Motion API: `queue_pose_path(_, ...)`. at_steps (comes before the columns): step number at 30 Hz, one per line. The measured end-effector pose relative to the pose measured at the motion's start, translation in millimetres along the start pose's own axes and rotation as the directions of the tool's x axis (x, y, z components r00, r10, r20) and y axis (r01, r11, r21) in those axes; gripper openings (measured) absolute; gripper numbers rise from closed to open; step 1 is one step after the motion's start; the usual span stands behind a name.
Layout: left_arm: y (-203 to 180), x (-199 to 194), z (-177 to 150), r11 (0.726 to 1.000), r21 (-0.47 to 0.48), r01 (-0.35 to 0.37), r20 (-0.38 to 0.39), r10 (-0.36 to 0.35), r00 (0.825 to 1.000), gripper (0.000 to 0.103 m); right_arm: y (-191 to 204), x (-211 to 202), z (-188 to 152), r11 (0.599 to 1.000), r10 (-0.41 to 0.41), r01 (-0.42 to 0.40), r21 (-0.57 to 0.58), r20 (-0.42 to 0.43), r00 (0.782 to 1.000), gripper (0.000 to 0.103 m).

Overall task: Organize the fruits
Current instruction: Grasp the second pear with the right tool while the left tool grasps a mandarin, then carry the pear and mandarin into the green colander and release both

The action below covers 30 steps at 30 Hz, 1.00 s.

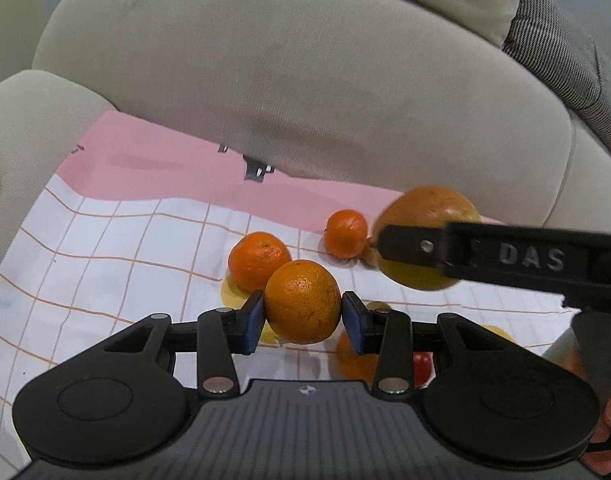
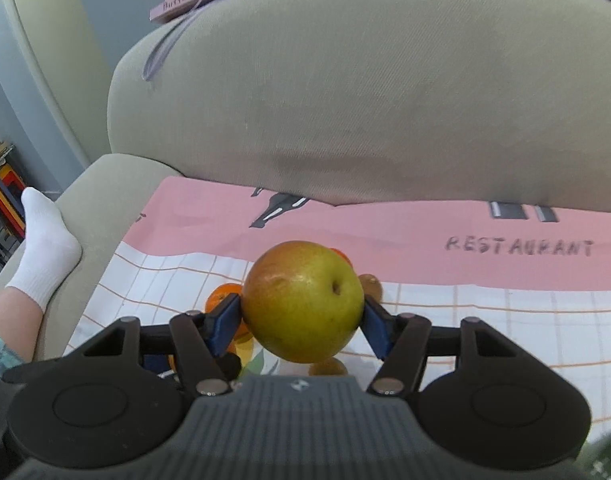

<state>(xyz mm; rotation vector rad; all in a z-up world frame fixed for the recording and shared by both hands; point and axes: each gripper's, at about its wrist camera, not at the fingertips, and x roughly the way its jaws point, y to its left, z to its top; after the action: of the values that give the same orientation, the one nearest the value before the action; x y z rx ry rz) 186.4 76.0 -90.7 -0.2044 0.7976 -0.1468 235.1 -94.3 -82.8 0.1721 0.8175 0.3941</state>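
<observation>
My left gripper (image 1: 302,316) is shut on an orange (image 1: 302,300), held clear of the checked cloth (image 1: 105,264). Two more oranges rest on the cloth beyond it, one just behind (image 1: 257,260) and a smaller one further right (image 1: 345,233). My right gripper (image 2: 301,316) is shut on a large yellow-green apple (image 2: 303,300), lifted above the cloth (image 2: 505,320). In the left wrist view that apple (image 1: 421,208) and the right gripper's black finger (image 1: 485,254) show at the right. Behind the apple, an orange (image 2: 221,294) and a brown fruit (image 2: 371,284) peek out.
The pink-and-white cloth covers a beige sofa seat, with the tall back cushion (image 1: 305,80) close behind. A person's foot in a white sock (image 2: 45,248) rests on the sofa arm at the left. A small red fruit (image 1: 422,366) lies under the left gripper.
</observation>
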Motion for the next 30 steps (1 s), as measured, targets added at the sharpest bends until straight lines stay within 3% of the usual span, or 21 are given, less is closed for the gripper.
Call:
queue_pose_path(4,-7,-24,2,0.999,-0.02,0.036,0.006,-0.036,0.999,0.046,-2,-31,-6,1.0,-0.009,0.009,0.0,0.025,1.0,0.061)
queue_pose_path(9,-29,-52,0,0.998,0.029,0.057,0.025,-0.057,0.998,0.046,-8,-73,-18,0.999,-0.027,0.026,0.025,0.049,0.998,0.062)
queue_pose_path(13,-42,-65,-2,0.992,0.015,0.125,0.023,-0.125,0.992,0.046,-18,-106,-29,0.998,-0.048,0.045,0.04,0.069,0.996,0.062)
queue_pose_path(16,-57,-70,-7,0.991,0.059,0.124,0.018,-0.125,0.992,0.046,-28,-131,-38,0.997,-0.065,0.061,0.053,0.082,0.995,0.062)
queue_pose_path(23,-96,-81,-20,0.972,0.132,0.193,-0.018,-0.192,0.981,0.046,-58,-176,-66,0.988,-0.149,0.145,0.054,0.077,0.986,0.062)
queue_pose_path(30,-146,-81,-37,0.93,0.272,0.248,-0.069,-0.238,0.969,0.046,-86,-198,-98,0.971,-0.237,0.237,0.014,0.051,0.97,0.062)
